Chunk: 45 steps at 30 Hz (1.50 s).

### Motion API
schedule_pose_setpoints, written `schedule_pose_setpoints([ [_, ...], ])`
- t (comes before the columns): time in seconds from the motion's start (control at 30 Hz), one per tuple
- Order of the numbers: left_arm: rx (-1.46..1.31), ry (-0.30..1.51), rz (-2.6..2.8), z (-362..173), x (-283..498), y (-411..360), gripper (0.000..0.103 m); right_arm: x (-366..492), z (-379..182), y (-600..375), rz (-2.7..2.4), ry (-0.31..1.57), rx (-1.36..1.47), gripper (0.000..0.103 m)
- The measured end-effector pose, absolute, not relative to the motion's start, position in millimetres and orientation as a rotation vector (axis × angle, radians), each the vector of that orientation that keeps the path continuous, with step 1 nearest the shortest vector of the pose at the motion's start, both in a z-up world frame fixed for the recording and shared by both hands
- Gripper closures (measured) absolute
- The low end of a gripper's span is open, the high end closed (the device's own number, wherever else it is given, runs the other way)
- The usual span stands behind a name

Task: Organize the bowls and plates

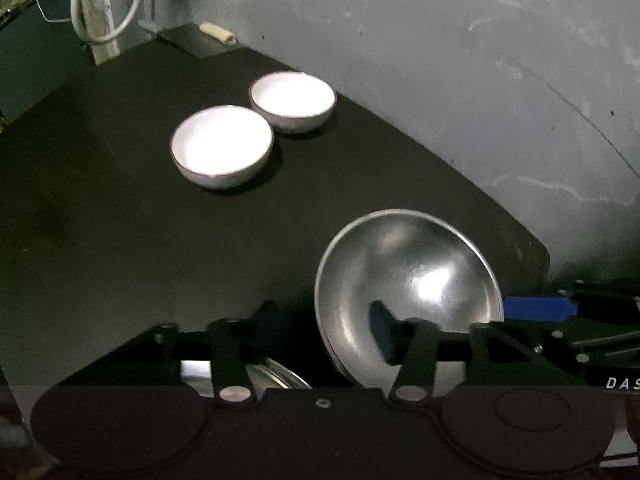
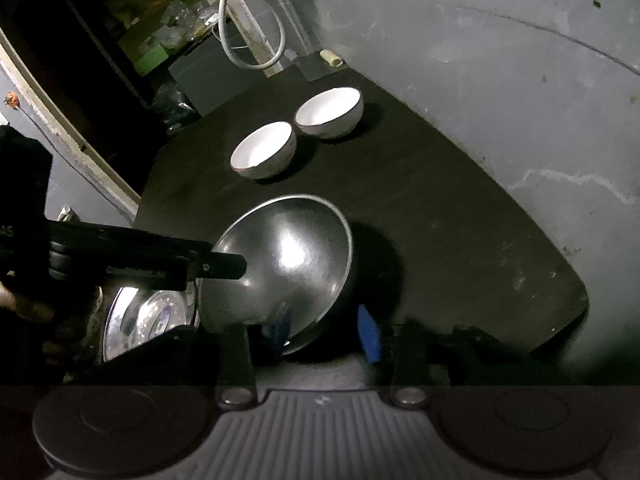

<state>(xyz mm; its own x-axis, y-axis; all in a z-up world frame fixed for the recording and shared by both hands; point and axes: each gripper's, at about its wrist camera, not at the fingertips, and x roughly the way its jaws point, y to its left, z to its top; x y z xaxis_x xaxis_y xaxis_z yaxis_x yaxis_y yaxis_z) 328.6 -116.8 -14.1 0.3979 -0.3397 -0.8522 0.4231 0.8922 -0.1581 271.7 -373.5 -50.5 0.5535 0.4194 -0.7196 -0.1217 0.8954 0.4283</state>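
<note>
The steel bowl (image 1: 408,280) rests tilted on the dark table (image 1: 120,240), near its front edge by the grey wall (image 1: 480,80). The left gripper (image 1: 324,320) straddles the bowl's near rim: one finger sits inside the bowl, the other outside to the left, with a clear gap on both sides, so the jaws stand apart and nothing is clamped. The right gripper (image 2: 326,328) stands at the bowl's opposite rim; one blue pad (image 2: 370,332) is clear of the bowl's outer wall, the other shows inside it. Its jaws are likewise parted and grip nothing. A steel plate (image 2: 148,316) lies just beside the bowl. Two white bowls (image 1: 222,146) (image 1: 292,102) stand side by side, well apart from both grippers.
</note>
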Motion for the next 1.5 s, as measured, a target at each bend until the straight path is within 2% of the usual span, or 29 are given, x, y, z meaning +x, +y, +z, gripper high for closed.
schedule_pose_setpoints([
  [0.03,0.087,1.047,-0.48,-12,329,-116,0.035,272,-49,-374,0.325,0.928,0.347,0.05],
  [0.2,0.077,1.019,-0.461,-6,333,-114,0.022,277,-39,-376,0.314,0.888,0.329,0.031],
  [0.3,0.063,1.0,-0.448,-2,337,-111,0.019,283,-33,-374,0.323,0.864,0.319,0.019],
  [0.33,0.057,0.995,-0.442,-1,339,-110,0.011,285,-31,-373,0.326,0.856,0.316,0.015],
  [0.4,0.039,0.971,-0.417,2,343,-105,0.003,290,-30,-370,0.333,0.843,0.315,0.012],
  [0.47,0.012,0.953,-0.393,5,348,-99,0.001,297,-27,-366,0.341,0.828,0.318,0.005],
  [0.57,-0.032,0.956,-0.351,6,359,-89,0.001,307,-25,-361,0.348,0.809,0.322,0.001],
  [1.3,-0.046,0.964,-0.099,-16,465,-44,0.001,441,-46,-301,0.203,0.941,0.309,0.0],
  [1.5,0.021,0.99,-0.136,-29,485,-52,0.001,455,-52,-296,0.195,0.954,0.323,0.006],
])
